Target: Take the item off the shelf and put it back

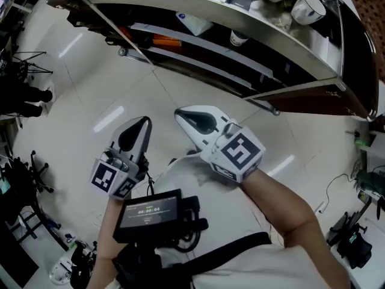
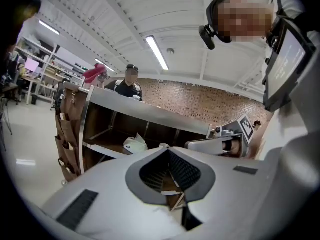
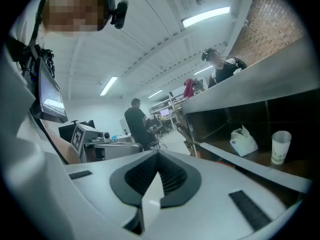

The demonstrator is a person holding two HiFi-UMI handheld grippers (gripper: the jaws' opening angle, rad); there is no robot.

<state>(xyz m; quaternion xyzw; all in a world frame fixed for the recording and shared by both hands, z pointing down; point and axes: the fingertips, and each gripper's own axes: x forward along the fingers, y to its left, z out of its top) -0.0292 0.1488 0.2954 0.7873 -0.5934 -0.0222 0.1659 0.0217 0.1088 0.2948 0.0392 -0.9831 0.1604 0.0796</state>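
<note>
The person stands facing the shelf (image 3: 260, 84) with a gripper in each hand. The left gripper (image 1: 143, 122) has its fingers pressed together, and nothing is between them. The right gripper (image 1: 181, 114) is close by at its 3 o'clock. Its fingers are together too, with nothing in them. The shelf is at 12 o'clock from both, well apart from them. A white bag (image 3: 243, 140) lies on a middle board. A paper cup (image 3: 280, 147) stands upright near it, at the bag's 3 o'clock. I cannot tell which one is the item. White mugs (image 1: 308, 8) sit on top.
</note>
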